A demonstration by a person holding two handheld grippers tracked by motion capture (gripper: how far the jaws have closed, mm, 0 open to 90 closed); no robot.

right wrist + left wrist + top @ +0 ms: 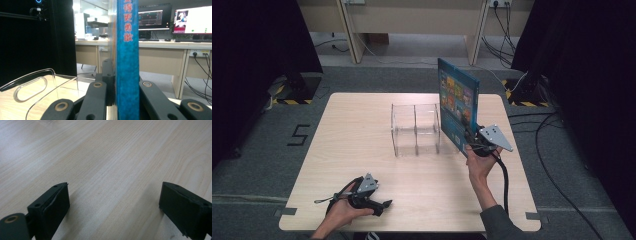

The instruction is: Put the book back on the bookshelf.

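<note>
A blue picture book (pixel 457 104) stands upright above the table, just right of a clear plastic rack (pixel 416 129). My right gripper (pixel 473 140) is shut on the book's lower near corner. In the right gripper view the blue spine (pixel 127 57) with red characters rises between the two black jaws, and the rack's clear wall (pixel 37 87) lies to the left. My left gripper (pixel 379 204) rests on the table near the front left edge, held in a hand. Its jaws stand wide apart over bare wood (pixel 112 182), nothing between them.
The wooden table (pixel 362 115) stands on grey carpet. Black curtains hang at both sides. Cables (pixel 552 165) run across the floor at the right. Desks with monitors (pixel 190 20) stand beyond the table.
</note>
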